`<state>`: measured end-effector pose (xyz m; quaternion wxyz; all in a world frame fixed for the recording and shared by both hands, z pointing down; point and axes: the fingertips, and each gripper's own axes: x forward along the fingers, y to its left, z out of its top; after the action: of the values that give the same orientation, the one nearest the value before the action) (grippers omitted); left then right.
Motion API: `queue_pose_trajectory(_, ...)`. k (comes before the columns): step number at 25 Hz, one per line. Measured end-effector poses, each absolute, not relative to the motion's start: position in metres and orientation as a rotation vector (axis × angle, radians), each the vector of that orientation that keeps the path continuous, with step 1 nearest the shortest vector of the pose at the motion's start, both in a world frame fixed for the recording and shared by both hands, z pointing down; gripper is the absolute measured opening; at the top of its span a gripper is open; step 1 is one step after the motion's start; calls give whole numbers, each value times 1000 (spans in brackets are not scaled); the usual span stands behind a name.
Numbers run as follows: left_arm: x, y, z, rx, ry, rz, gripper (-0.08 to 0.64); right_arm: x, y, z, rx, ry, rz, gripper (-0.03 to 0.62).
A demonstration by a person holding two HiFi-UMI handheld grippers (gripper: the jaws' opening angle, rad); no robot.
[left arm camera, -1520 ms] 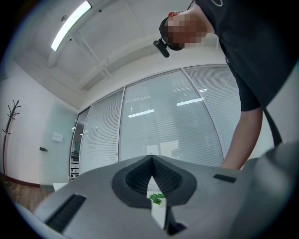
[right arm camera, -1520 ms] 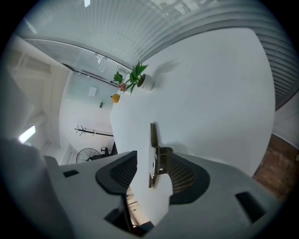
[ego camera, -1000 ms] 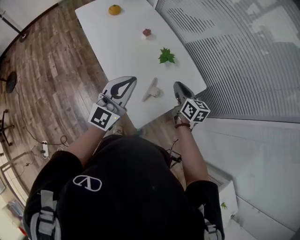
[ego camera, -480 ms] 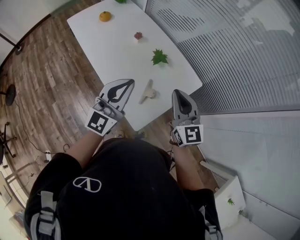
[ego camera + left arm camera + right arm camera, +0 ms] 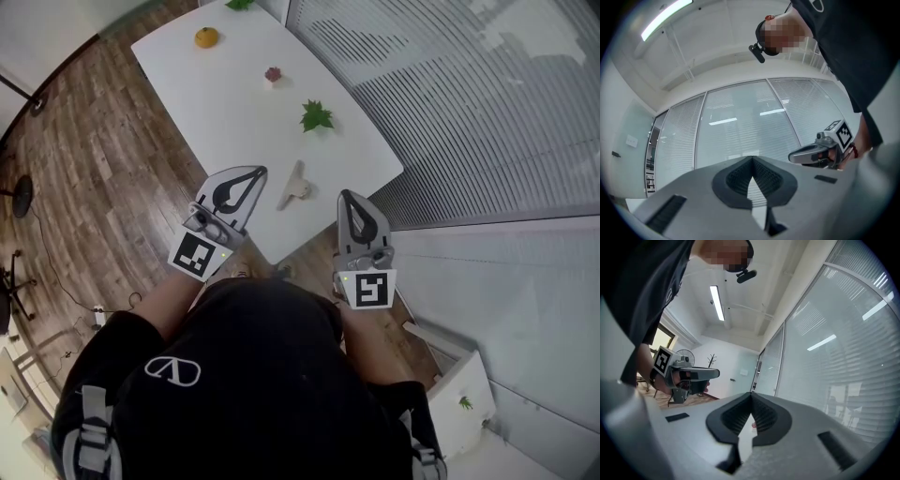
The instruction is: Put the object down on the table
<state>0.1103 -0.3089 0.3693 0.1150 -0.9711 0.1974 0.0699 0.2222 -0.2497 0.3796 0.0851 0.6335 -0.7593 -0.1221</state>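
Jaws of the left gripper (image 5: pixel 257 173) are pressed together at the tips with nothing between them. The gripper hovers at the left near edge of the white surface (image 5: pixel 225 103). Well beyond it, at the far end, sits an orange fruit (image 5: pixel 206 37), and a small dark red thing (image 5: pixel 273 73) sits a little nearer. To the gripper's right, the pale object (image 5: pixel 294 185) lies on the surface close to the near edge, between the two grippers and touching neither. A green leaf (image 5: pixel 317 115) lies farther in. The right gripper (image 5: pixel 344 198) has its tips at the near edge and its body past it, jaws closed tight and empty.
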Motion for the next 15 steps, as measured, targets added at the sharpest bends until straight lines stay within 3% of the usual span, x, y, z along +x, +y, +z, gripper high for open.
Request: queue_pose_trajectory(15,109,-311,368,-2849,602,216,5,226,-246,377,1914,-2252,-404,3)
